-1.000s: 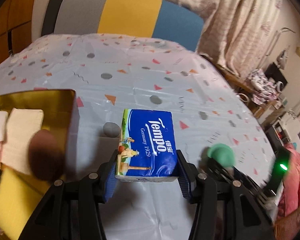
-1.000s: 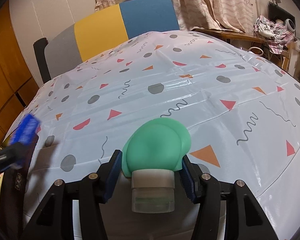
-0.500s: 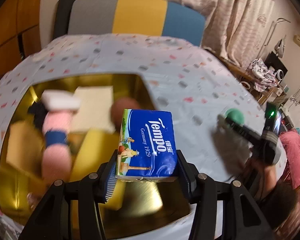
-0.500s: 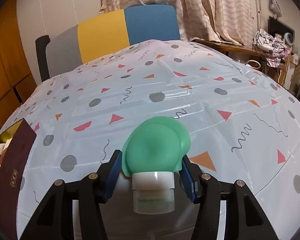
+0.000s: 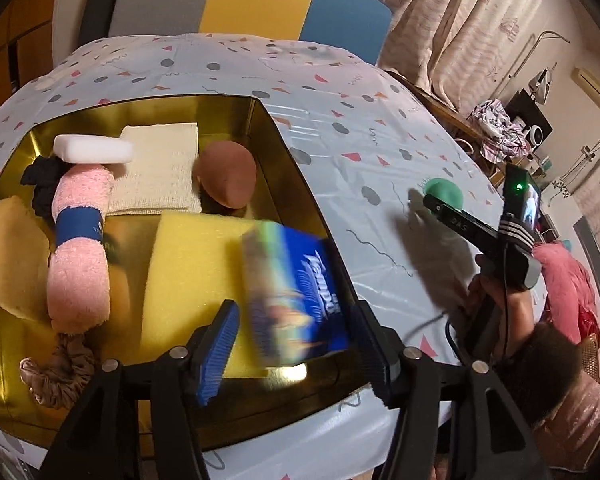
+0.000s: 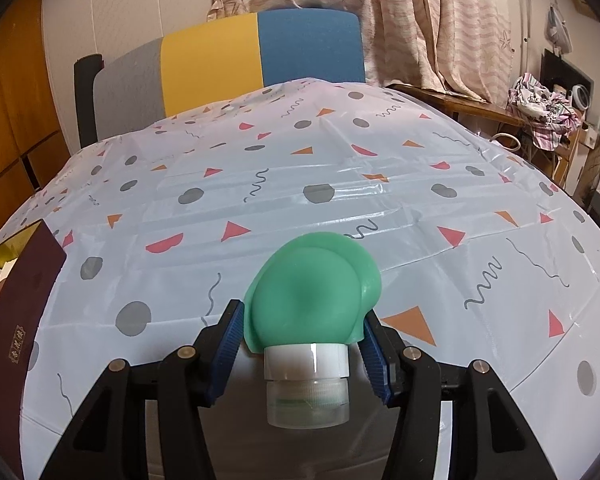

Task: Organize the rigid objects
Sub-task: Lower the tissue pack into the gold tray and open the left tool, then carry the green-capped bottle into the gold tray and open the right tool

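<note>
Over the open gold box (image 5: 236, 108), my left gripper (image 5: 294, 312) has its jaws opening. The blue Tempo tissue pack (image 5: 300, 288) sits between them, blurred and tilted, with a clear gap at the left pad (image 5: 220, 340). It hangs above a yellow sponge (image 5: 192, 264) at the box's right wall. My right gripper (image 6: 302, 320) is shut on a green squeeze bottle (image 6: 316, 296) with a white cap, held just above the patterned tablecloth. The left wrist view shows that bottle (image 5: 444, 192) and the right gripper (image 5: 432, 204) to the right of the box.
In the box lie a pink rolled towel (image 5: 80, 248), a white block (image 5: 94, 148), a beige cloth (image 5: 160, 172), a brown egg-shaped sponge (image 5: 224, 178) and a scrunchie (image 5: 56, 376). A striped chair (image 6: 228, 52) stands behind the table. The box's maroon outer wall (image 6: 16, 304) is at left.
My left gripper swung left from above the tablecloth to above the gold box. Its jaws have widened and the tissue pack has tipped loose. The right gripper and bottle stayed put.
</note>
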The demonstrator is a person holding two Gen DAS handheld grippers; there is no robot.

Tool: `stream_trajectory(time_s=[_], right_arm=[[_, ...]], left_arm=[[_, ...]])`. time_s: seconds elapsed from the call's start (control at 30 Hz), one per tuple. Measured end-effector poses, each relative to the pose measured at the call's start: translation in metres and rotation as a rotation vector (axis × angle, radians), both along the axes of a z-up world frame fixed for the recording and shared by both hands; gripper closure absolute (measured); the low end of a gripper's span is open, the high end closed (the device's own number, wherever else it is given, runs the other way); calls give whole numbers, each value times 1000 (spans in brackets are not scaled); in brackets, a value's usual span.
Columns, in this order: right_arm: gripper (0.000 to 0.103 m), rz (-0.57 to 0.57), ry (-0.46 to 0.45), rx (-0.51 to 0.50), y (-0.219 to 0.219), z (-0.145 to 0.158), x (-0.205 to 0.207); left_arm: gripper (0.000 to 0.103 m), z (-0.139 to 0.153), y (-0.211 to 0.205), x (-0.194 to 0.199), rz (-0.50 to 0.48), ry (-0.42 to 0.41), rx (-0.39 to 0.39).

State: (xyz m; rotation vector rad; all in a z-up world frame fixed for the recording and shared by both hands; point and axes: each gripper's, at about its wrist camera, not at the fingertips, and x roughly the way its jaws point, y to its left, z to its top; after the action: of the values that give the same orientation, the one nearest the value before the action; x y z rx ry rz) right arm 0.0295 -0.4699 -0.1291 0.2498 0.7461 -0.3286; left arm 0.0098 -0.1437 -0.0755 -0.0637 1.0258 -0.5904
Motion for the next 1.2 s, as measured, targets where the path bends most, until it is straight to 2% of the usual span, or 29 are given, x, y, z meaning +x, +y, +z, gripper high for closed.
stream_trajectory(time_s=[0.17, 0.3, 0.57, 0.67, 0.93, 1.2], right_arm=[[46, 2, 7, -7, 1, -1, 1], [47, 6, 3, -15, 2, 0, 0], [47, 42, -2, -71, 15, 10, 0], [47, 83, 2, -99, 28, 17, -2], [47, 175, -20, -90, 65, 37, -14], [47, 266, -67, -43, 106, 68, -21]], left_arm=[[39, 8, 15, -9, 27, -35, -12], [39, 14, 28, -12, 73, -84, 28], [39, 18, 46, -10, 125, -80, -13], [39, 19, 48, -12, 124, -82, -12], [39, 23, 58, -16, 136, -99, -38], [39, 26, 69, -18, 175, -119, -32]])
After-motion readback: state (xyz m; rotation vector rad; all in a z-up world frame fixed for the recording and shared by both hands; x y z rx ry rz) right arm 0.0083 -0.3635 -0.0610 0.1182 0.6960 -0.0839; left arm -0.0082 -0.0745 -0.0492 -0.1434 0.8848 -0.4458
